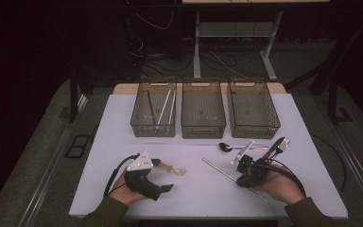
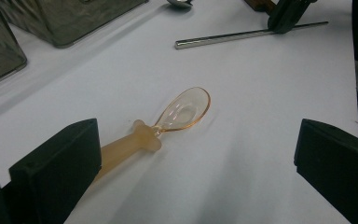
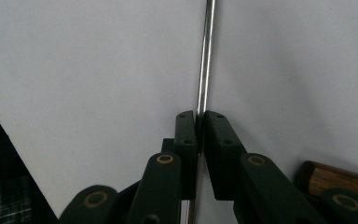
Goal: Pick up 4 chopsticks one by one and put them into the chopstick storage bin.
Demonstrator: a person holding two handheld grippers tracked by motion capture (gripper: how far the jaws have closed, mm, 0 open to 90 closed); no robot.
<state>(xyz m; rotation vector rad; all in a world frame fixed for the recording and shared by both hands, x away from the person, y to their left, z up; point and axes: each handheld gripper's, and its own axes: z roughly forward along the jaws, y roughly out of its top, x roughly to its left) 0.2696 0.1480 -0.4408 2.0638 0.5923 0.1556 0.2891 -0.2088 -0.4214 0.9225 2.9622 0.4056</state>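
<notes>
Metal chopstick (image 3: 204,70): one, pinched | bins (image 1: 203,109): three | amber spoon (image 2: 168,119): one

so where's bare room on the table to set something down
Bare white tabletop lies left, between the left clear bin and the left gripper; another patch sits mid-front, between the amber plastic spoon and the steel rod. The right side is crowded: cutlery and the right gripper.

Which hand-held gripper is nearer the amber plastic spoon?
Left. The left hand-held gripper stands open around the amber plastic spoon; the right hand-held gripper is farther off, shut on the metal rod.
</notes>
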